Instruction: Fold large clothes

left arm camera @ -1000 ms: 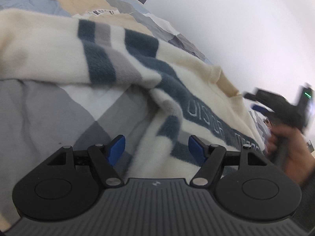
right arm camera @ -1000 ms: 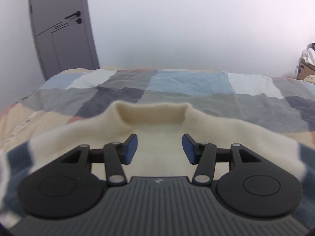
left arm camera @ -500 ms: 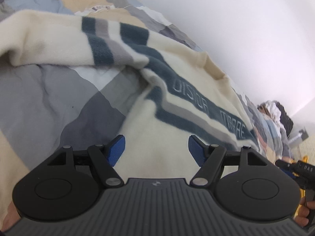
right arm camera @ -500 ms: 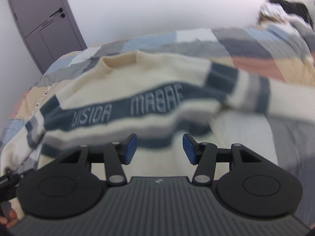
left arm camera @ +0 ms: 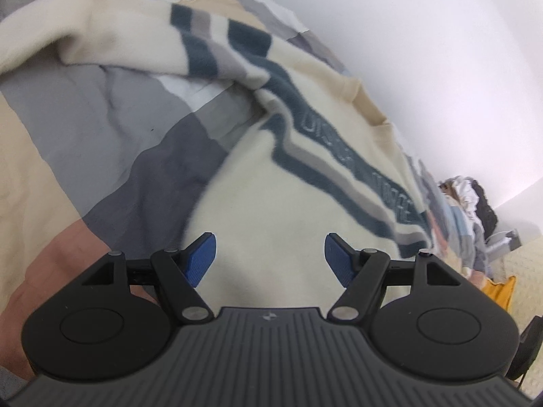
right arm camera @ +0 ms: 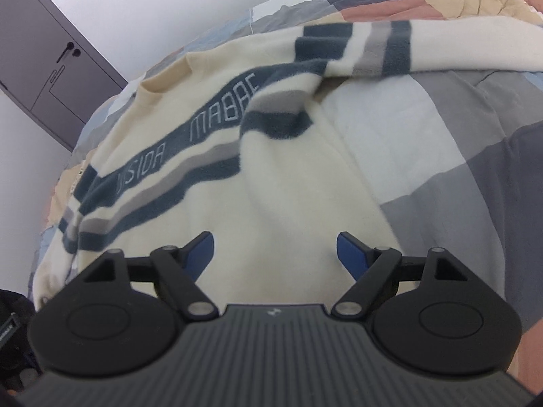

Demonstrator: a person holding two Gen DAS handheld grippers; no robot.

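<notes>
Nearest, the left gripper [left arm camera: 270, 257] hangs over the lower body of the cream sweater [left arm camera: 271, 183], its blue fingers [left arm camera: 203, 258] spread wide with nothing between them. The right gripper [right arm camera: 275, 258] hovers over the same cream cloth, its jaws opening and empty too.

The sweater lies spread on the patchwork bedcover [left arm camera: 101, 129], front up, dark blue and grey stripes across the chest with pale lettering. One sleeve [left arm camera: 101, 34] stretches out to the side in the left view; the other sleeve [right arm camera: 424, 47] does the same in the right view. Nothing lies on top of the garment.

Farther off, only the left view shows a heap of clothes [left arm camera: 468, 200] past the sweater and something yellow [left arm camera: 499, 288] low by the floor. Only the right view shows the grey door [right arm camera: 44, 64] in the white wall beyond the collar [right arm camera: 163, 78].
</notes>
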